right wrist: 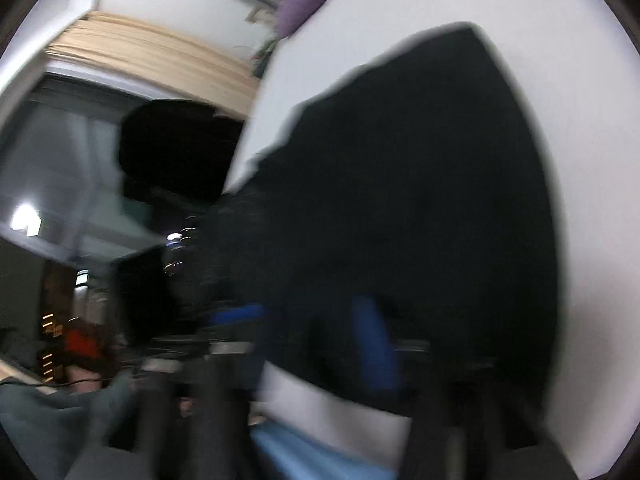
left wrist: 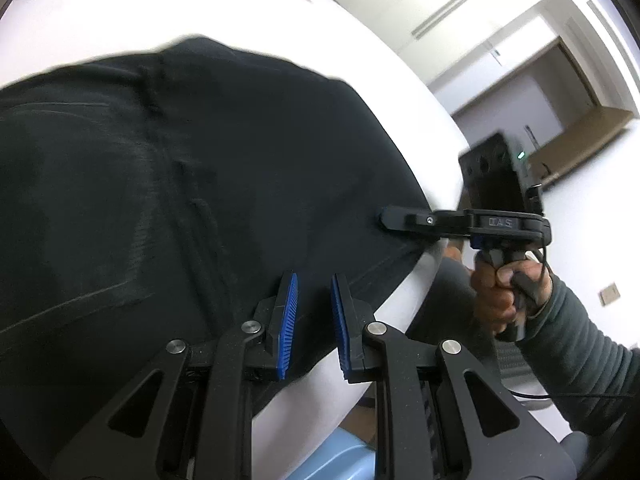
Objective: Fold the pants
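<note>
Two fisheye wrist views, both close over the same dark pants on a white surface.

The left wrist view looks forward and down along its own left gripper (left wrist: 314,312), whose blue pads fill the lower centre, with the pants (left wrist: 180,184) close beneath and the white surface (left wrist: 120,12) across the top. At right of frame it takes in the right gripper (left wrist: 390,220) side-on. The right wrist view, heavily blurred, looks down from close over the pants (right wrist: 420,200), with the room falling away at left. Both share the pants and the white surface (right wrist: 580,120).
</note>
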